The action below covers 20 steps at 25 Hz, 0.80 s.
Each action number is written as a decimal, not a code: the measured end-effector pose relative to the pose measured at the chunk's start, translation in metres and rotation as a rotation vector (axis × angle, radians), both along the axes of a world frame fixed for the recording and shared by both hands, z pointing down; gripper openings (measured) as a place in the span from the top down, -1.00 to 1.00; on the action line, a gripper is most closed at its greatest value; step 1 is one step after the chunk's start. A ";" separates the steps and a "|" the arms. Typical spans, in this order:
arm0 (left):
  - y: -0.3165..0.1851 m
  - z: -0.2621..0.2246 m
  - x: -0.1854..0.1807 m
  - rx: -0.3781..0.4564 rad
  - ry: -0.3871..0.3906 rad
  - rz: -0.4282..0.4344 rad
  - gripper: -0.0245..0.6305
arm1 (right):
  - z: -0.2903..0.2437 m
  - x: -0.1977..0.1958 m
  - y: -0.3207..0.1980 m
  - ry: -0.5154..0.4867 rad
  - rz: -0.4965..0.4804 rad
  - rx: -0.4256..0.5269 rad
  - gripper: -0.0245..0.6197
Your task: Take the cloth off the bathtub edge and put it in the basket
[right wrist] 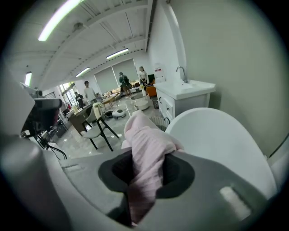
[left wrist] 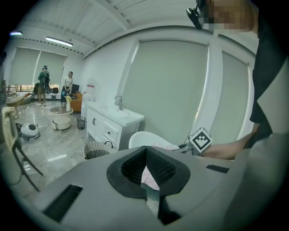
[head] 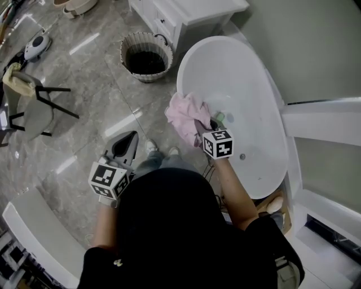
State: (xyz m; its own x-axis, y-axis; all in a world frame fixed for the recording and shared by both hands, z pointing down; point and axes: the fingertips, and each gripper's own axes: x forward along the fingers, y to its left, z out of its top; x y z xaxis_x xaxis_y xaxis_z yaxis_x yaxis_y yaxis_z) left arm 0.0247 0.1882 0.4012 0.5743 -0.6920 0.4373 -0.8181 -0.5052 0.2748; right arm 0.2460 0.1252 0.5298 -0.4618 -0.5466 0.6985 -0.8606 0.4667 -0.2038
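Observation:
A pink cloth (head: 185, 114) hangs bunched above the near rim of the white oval bathtub (head: 248, 84). My right gripper (head: 204, 122) is shut on it. In the right gripper view the cloth (right wrist: 145, 140) fills the gap between the jaws and stands up past them, with the bathtub (right wrist: 216, 140) to the right. The round woven basket (head: 145, 56) stands on the floor to the left of the tub's far end; the basket (left wrist: 95, 149) also shows in the left gripper view. My left gripper (head: 133, 136) hovers over the floor at the lower left, its tips together with nothing in them.
A white vanity cabinet (head: 186, 14) with a sink stands beside the basket. A chair (head: 34, 101) and a robot vacuum (head: 36, 45) are on the marble floor at the left. A small green object (head: 220, 117) lies in the tub. People stand far back in the room.

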 end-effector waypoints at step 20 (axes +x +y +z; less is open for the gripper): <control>-0.012 -0.035 0.000 0.074 0.010 -0.183 0.89 | -0.165 -0.036 -0.033 -0.326 -0.133 0.162 0.62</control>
